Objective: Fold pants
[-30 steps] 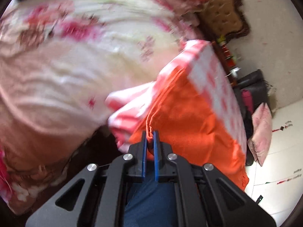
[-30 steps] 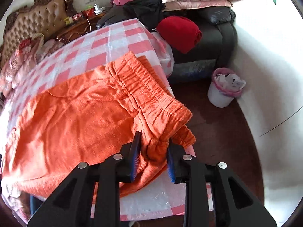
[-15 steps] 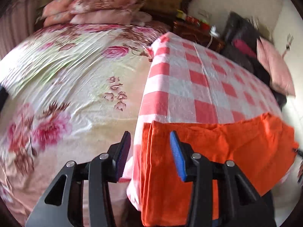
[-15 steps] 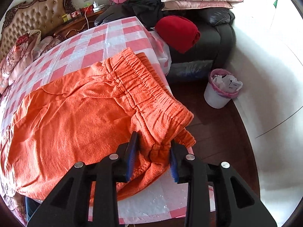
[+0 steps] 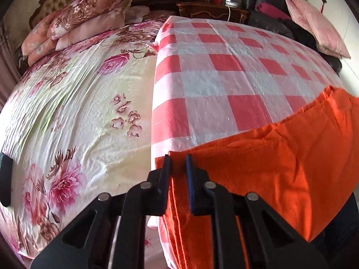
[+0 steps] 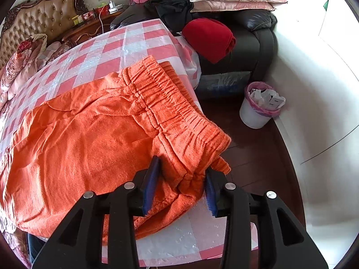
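Left wrist view: tongs (image 5: 178,163) hide pinched pants (image 5: 258,168) hem corner.

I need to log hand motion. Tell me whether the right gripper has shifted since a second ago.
No. The right gripper sits at the same waistband corner of the orange pants, bin unmoved in view; its jaws have just been opening around the fabric.

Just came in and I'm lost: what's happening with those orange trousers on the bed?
A person is folding the orange pants on the checked cloth using two handheld grippers. The left gripper has just closed on the leg-end corner. The right gripper straddles the elastic waistband at the other end, and its jaws have just been opening, so that end is being let go. The pants lie doubled over, mostly flat.
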{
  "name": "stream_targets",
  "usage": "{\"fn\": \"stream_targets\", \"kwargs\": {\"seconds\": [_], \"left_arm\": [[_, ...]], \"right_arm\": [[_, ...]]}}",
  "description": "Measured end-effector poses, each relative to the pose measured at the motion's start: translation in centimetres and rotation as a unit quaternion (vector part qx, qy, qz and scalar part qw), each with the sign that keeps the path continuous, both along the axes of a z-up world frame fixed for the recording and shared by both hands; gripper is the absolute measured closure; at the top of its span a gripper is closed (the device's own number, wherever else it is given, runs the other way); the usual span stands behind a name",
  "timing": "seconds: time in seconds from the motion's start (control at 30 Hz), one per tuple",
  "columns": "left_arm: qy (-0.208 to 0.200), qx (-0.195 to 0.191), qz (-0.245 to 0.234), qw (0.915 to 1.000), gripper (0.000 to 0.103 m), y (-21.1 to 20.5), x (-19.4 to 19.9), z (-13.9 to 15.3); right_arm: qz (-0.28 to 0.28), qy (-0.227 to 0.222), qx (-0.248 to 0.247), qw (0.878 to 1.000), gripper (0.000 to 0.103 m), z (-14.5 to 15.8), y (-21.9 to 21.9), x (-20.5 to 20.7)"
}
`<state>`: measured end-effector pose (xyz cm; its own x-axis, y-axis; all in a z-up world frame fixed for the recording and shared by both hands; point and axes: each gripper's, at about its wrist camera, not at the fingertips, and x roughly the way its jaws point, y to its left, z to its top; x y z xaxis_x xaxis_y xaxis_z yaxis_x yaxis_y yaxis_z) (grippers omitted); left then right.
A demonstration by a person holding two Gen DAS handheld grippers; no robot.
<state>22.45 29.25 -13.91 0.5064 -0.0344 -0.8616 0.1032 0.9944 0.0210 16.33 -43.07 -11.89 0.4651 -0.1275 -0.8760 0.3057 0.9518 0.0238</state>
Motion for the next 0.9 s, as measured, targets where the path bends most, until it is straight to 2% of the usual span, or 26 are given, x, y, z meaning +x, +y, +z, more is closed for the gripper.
{"fn": "stream_targets", "kwargs": {"seconds": [0.1,0.17,0.2,0.3,0.43,0.5,0.6,0.63,0.67,0.7,0.73,0.83,0.9], "left_arm": [[-0.016,-0.011,0.031,0.9993,0.098,1.3,0.1,1.4],[-0.031,-0.041,0.072,0.9961,0.098,3.3,-0.1,2.1],[-0.026,-0.043,0.079,0.9956,0.098,3.7,0.0,1.9],[0.002,-0.02,0.076,0.9969,0.097,3.0,0.4,0.1],[-0.011,-0.008,0.086,0.9962,0.09,2.4,0.1,0.3],[-0.017,0.01,0.094,0.9954,0.082,2.3,-0.1,0.7],[-0.025,0.019,0.108,0.9937,0.081,2.5,-0.5,1.5],[-0.029,0.022,0.111,0.9931,0.081,2.4,-0.6,1.8],[-0.034,0.025,0.114,0.9926,0.078,2.3,-0.8,2.2],[-0.042,0.031,0.119,0.9915,0.072,2.2,-1.0,2.7],[-0.048,0.034,0.122,0.9908,0.069,1.9,-1.2,3.1],[-0.074,0.052,0.129,0.9875,0.058,0.7,-1.8,4.6],[-0.098,0.051,0.13,0.9854,0.044,-0.5,-2.3,5.7]], "right_arm": [[-0.003,0.004,-0.002,1.0,0.063,0.0,0.0,0.0],[-0.004,0.004,-0.003,1.0,0.062,0.1,0.0,0.0],[-0.004,0.003,-0.002,1.0,0.061,0.0,0.0,0.0],[0.001,0.003,-0.009,1.0,0.059,0.0,0.3,0.0],[0.005,0.002,-0.013,1.0,0.059,0.0,0.2,0.1],[0.006,0.001,-0.017,1.0,0.059,0.0,0.3,0.1],[0.007,0.0,-0.025,1.0,0.057,0.0,0.6,0.0],[0.007,0.0,-0.029,1.0,0.055,0.0,0.7,0.0],[0.002,0.001,-0.042,0.999,0.047,0.0,0.8,0.0],[-0.007,0.005,-0.066,0.998,0.021,0.0,0.9,0.1],[-0.006,0.005,-0.07,0.998,0.014,-0.1,0.9,0.2],[-0.014,-0.009,-0.068,0.998,0.014,-0.1,0.5,-0.3],[-0.032,-0.02,-0.077,0.996,0.014,0.4,0.0,-0.7]]}}
